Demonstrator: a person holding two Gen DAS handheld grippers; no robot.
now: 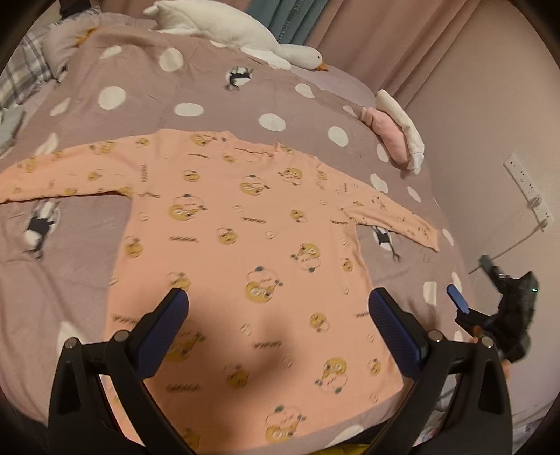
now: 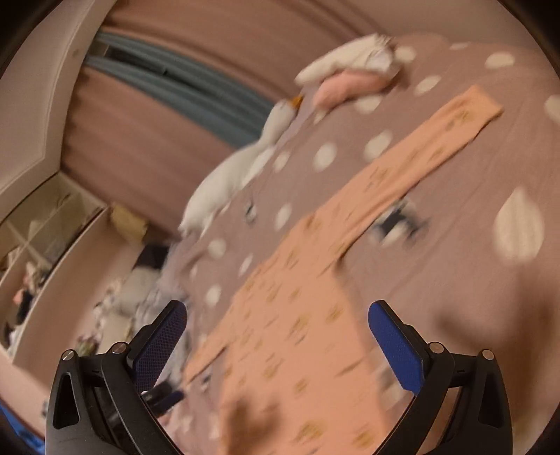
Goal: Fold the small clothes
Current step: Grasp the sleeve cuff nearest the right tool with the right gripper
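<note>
Your left tool [image 1: 278, 301] hangs with jaws wide over the shirt [image 1: 245, 245], which lies flat on the bed [image 1: 87, 245], peach with yellow cartoon prints, both sleeves spread out. At its right, your right tool [image 2: 276, 315] is wide too, holding nothing, blurred above the hem.

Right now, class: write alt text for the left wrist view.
A peach long-sleeved shirt lies flat, sleeves spread, on a mauve polka-dot bedspread. The open left gripper hovers over its lower half. A white goose plush lies behind.
</note>
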